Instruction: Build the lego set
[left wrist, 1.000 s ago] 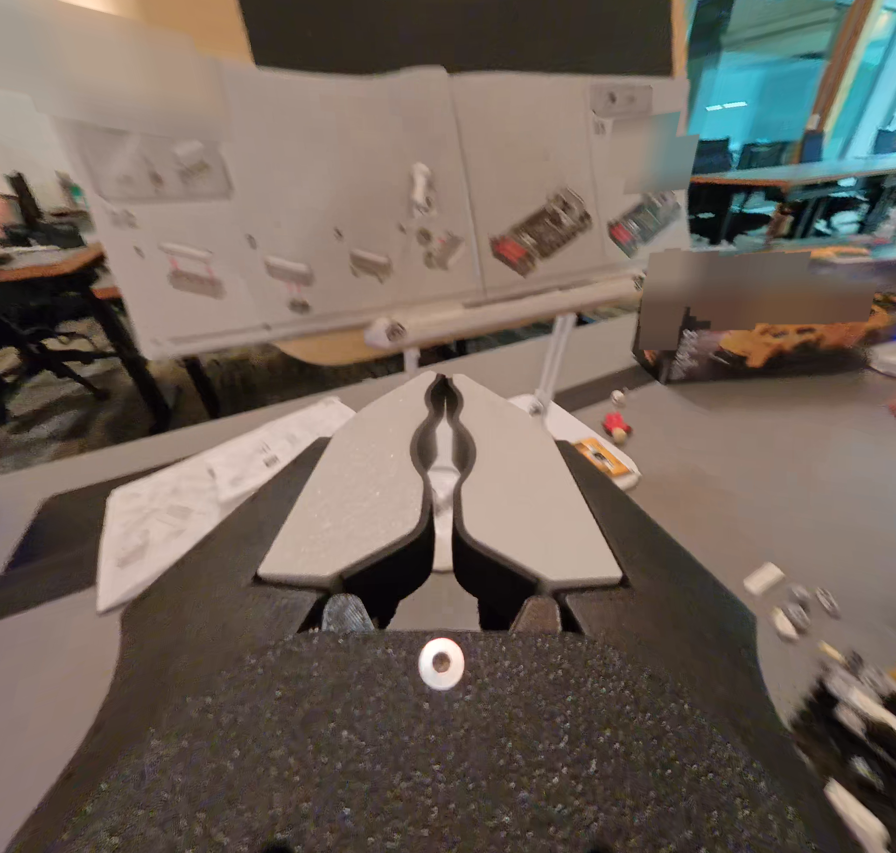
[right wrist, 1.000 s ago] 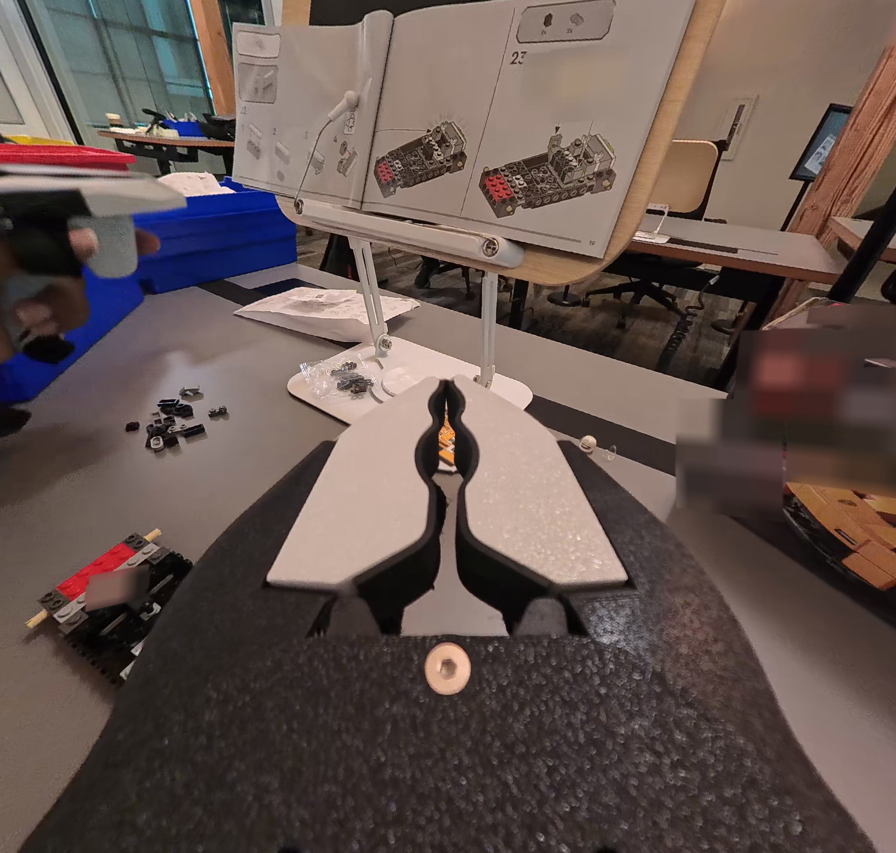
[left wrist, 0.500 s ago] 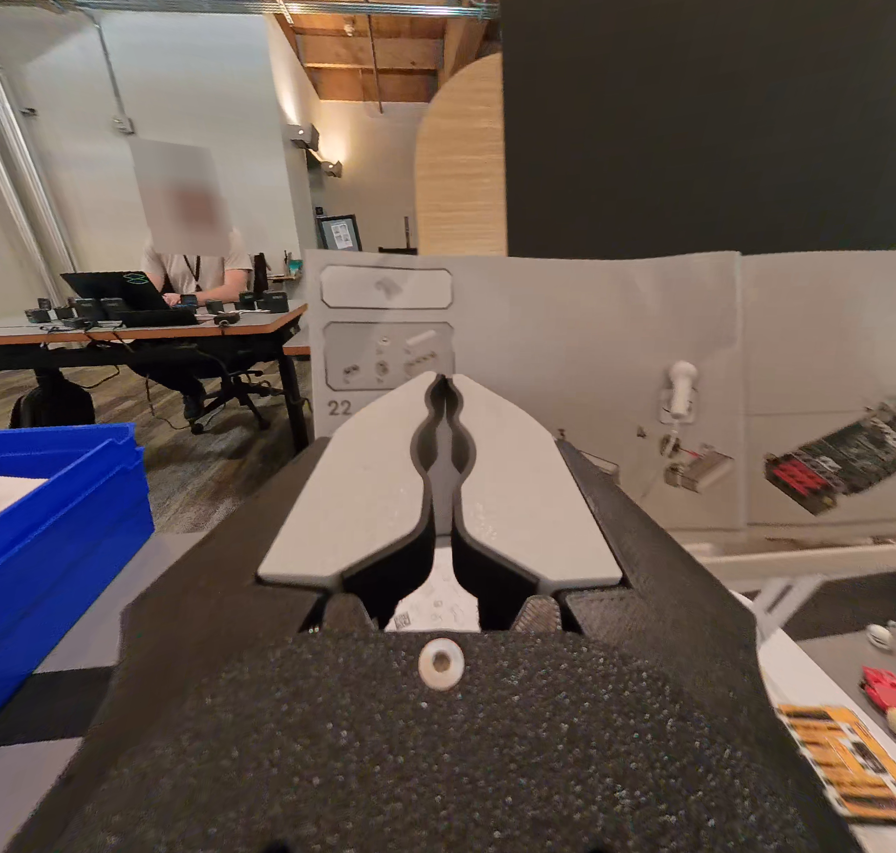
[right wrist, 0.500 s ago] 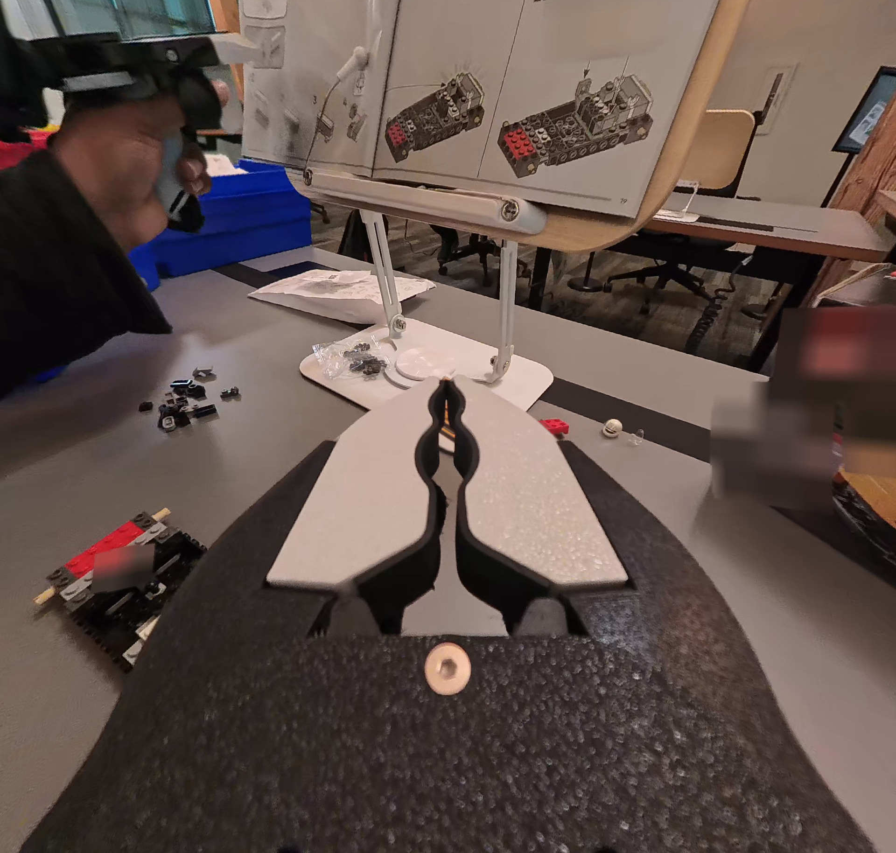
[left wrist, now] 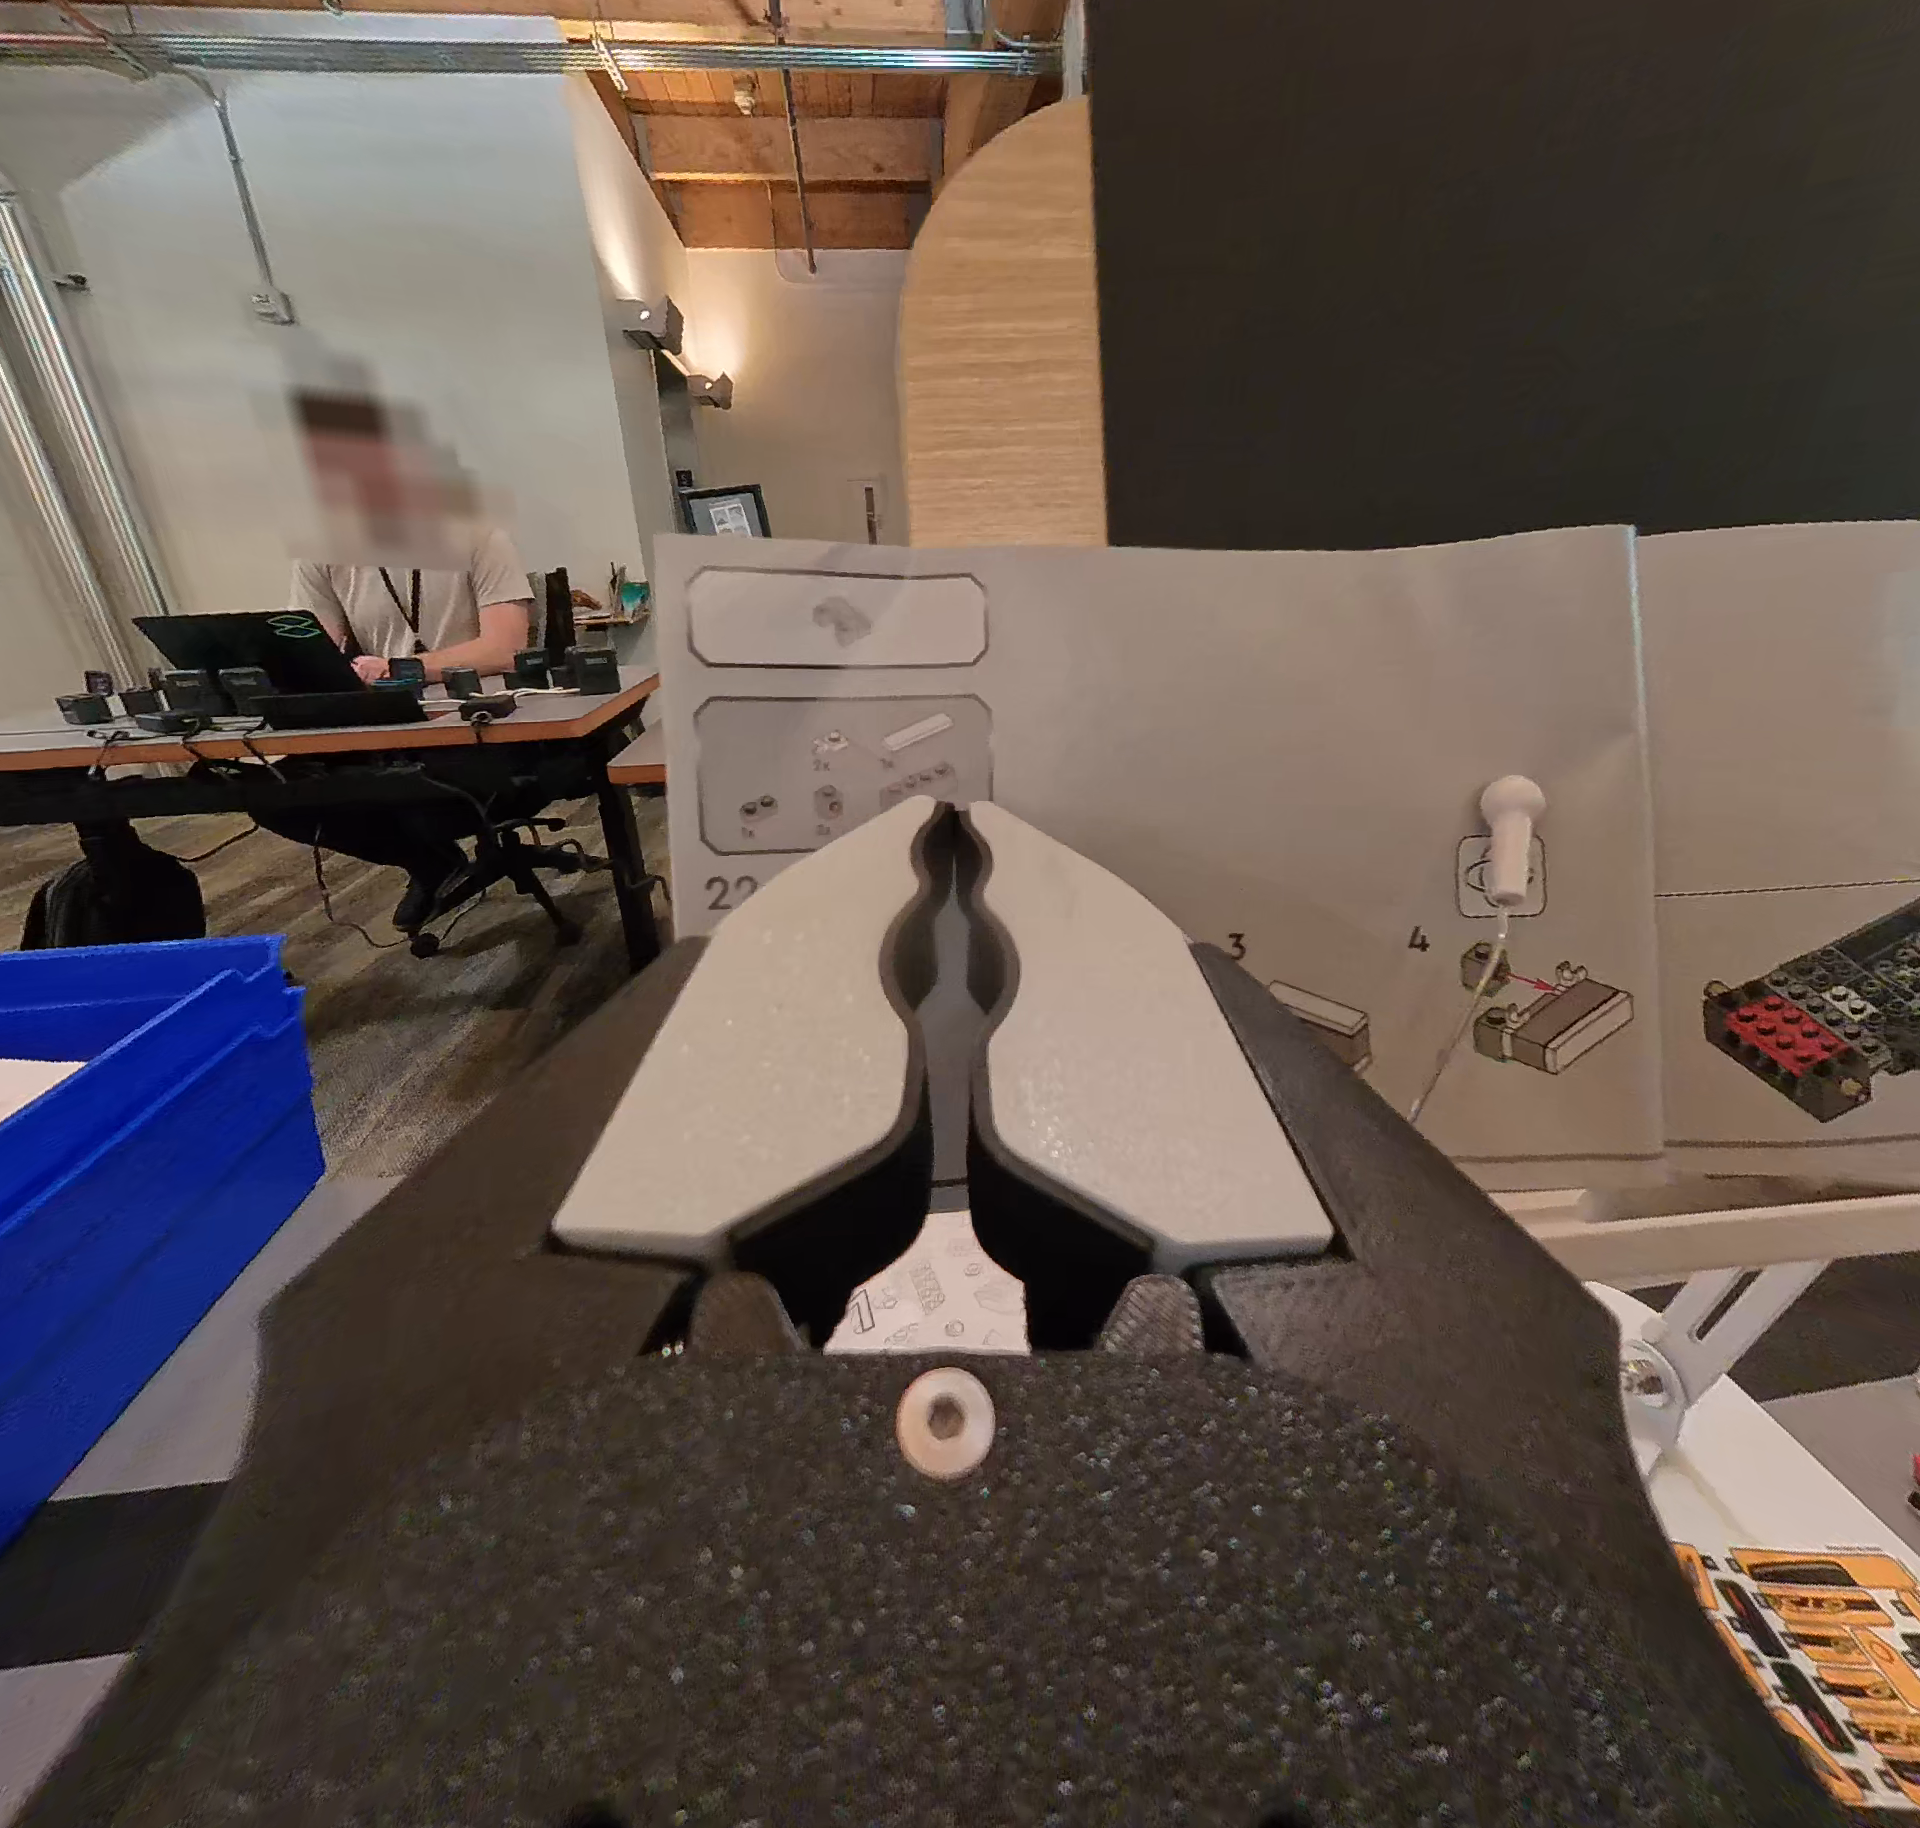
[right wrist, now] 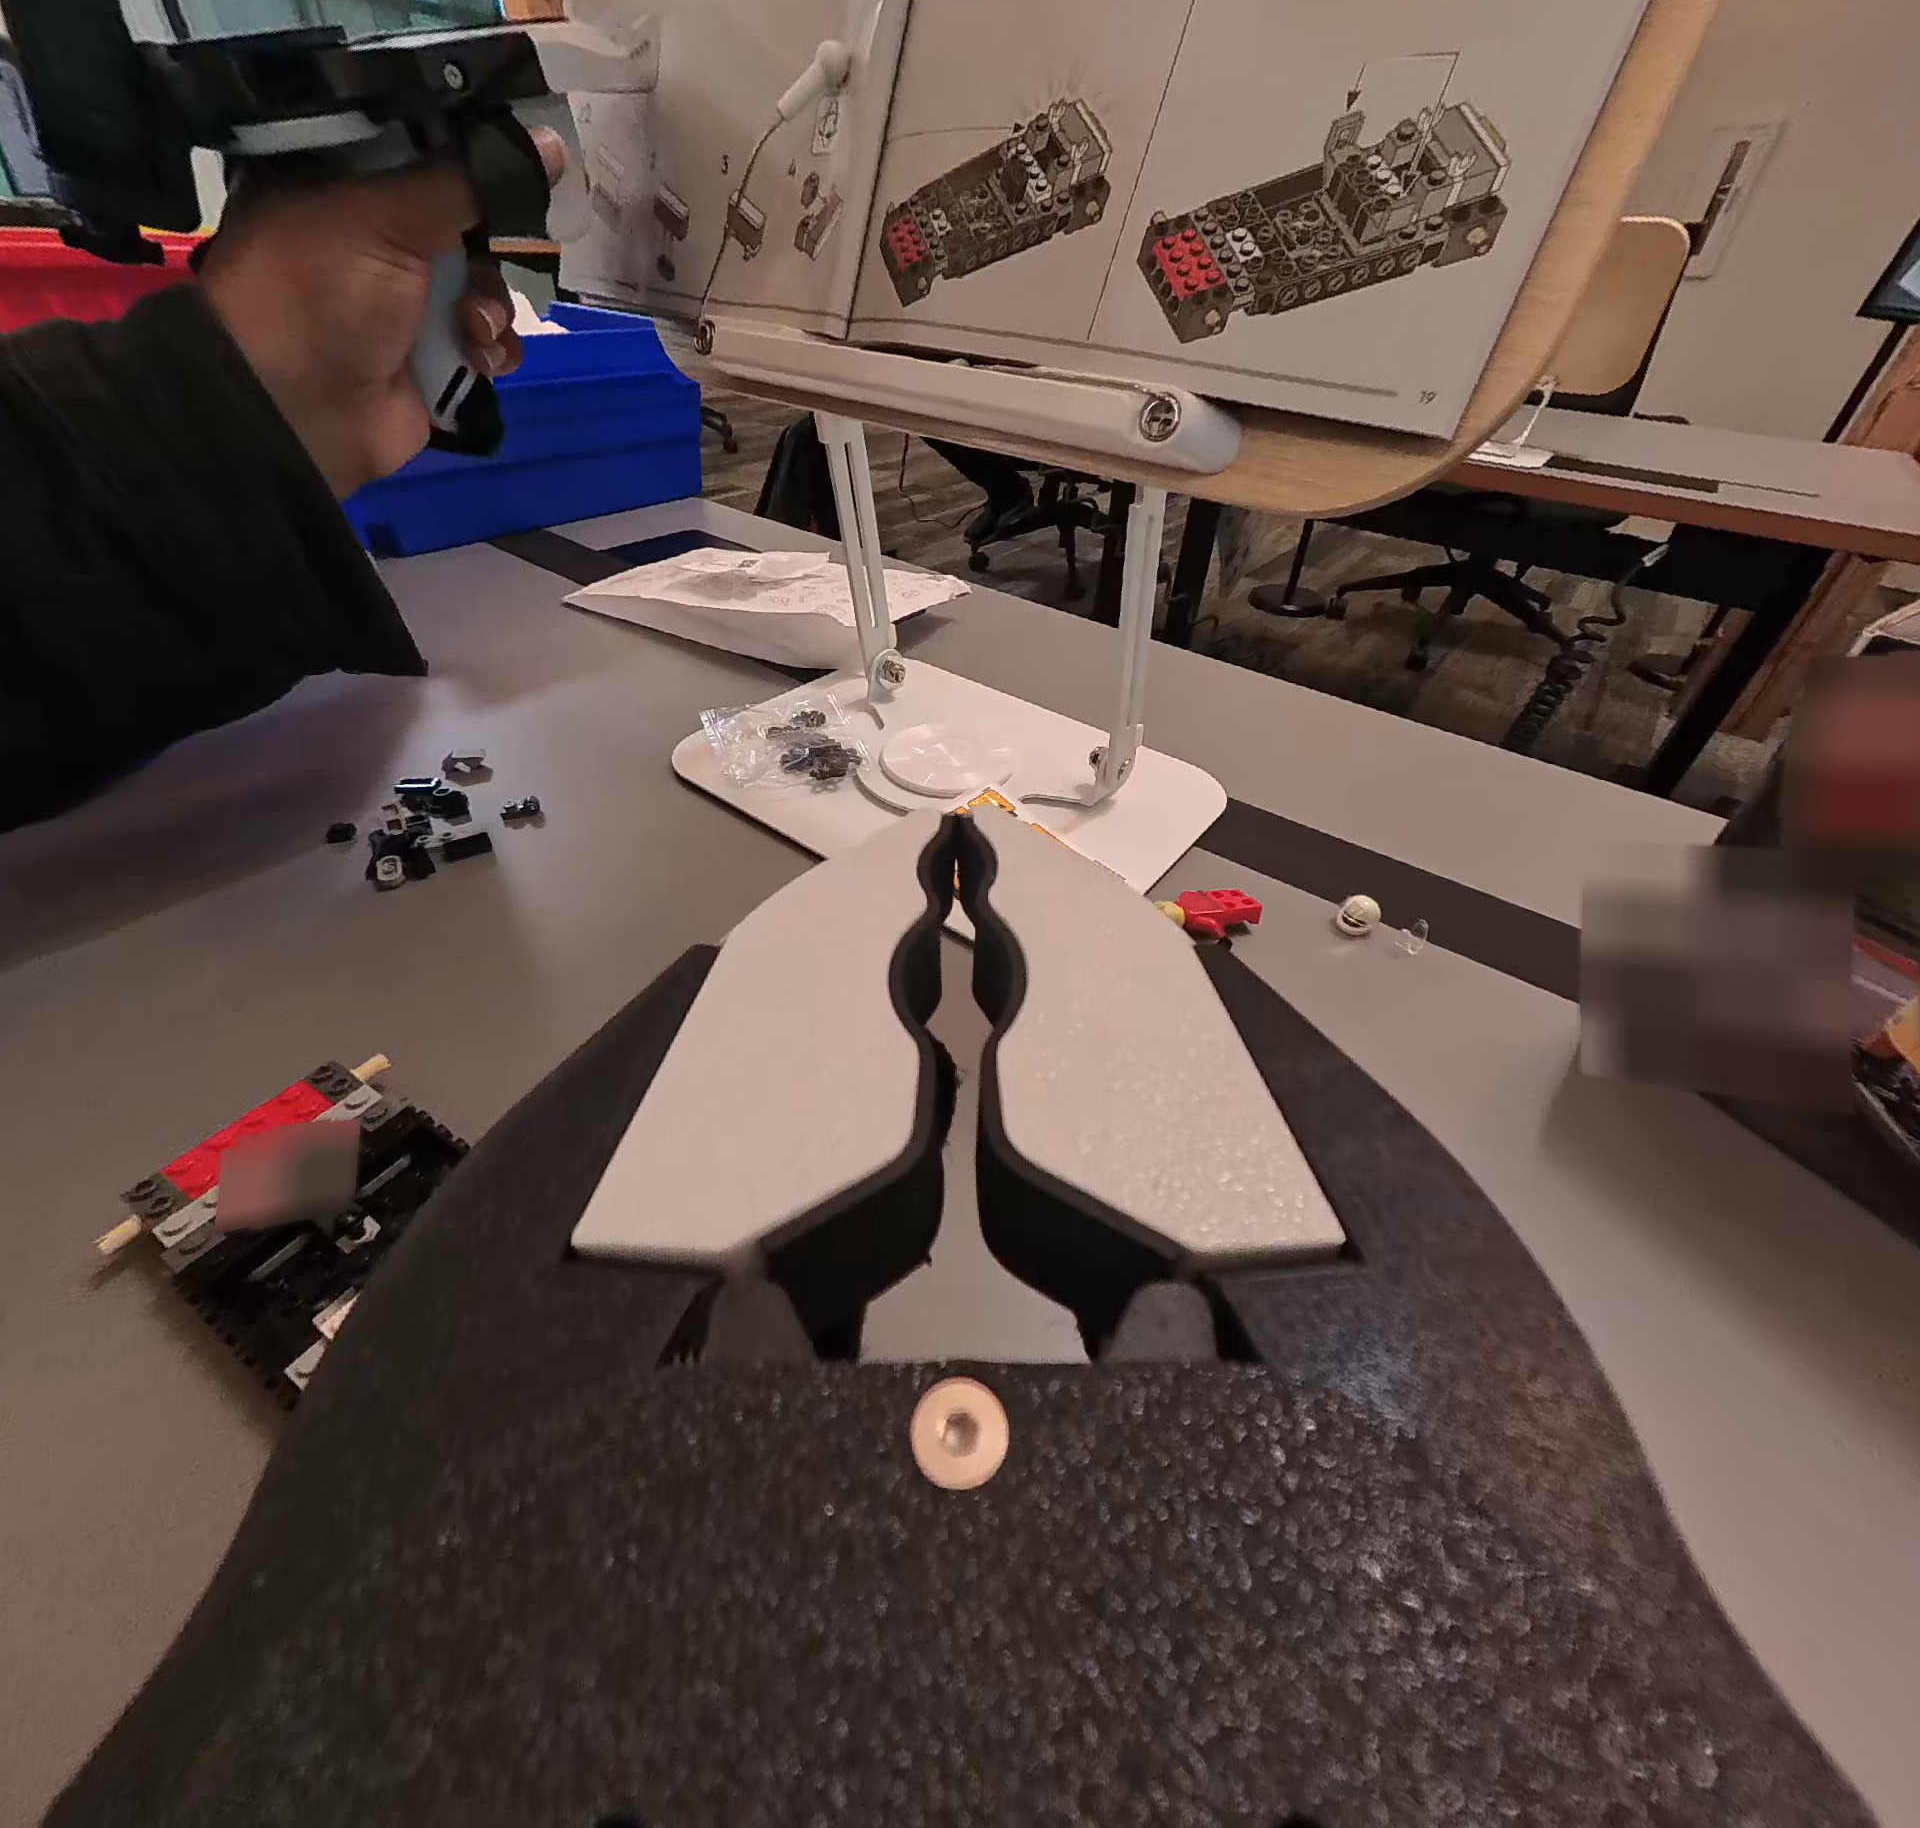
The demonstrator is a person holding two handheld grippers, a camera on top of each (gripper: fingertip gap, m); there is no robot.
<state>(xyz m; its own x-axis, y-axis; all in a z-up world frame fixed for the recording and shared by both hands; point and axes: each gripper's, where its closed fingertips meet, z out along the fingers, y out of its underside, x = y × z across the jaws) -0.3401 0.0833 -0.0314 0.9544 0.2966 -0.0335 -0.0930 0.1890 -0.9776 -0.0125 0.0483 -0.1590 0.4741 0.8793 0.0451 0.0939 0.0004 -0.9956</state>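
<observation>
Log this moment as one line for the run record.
left gripper: shut, empty, raised facing instruction booklet | right gripper: shut, empty, above table | partial build: untouched | loose pieces: untouched

booklet (left wrist: 1299, 739): right page cut off | build (right wrist: 281, 1217): part blurred

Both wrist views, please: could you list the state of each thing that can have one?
Left tool: shut, empty, raised toward the booklet.
Right tool: shut, empty.
Instruction booklet: open on its stand.
Lego model: partly built, lying on the table.
Clear bag: on the stand base, parts inside.
</observation>
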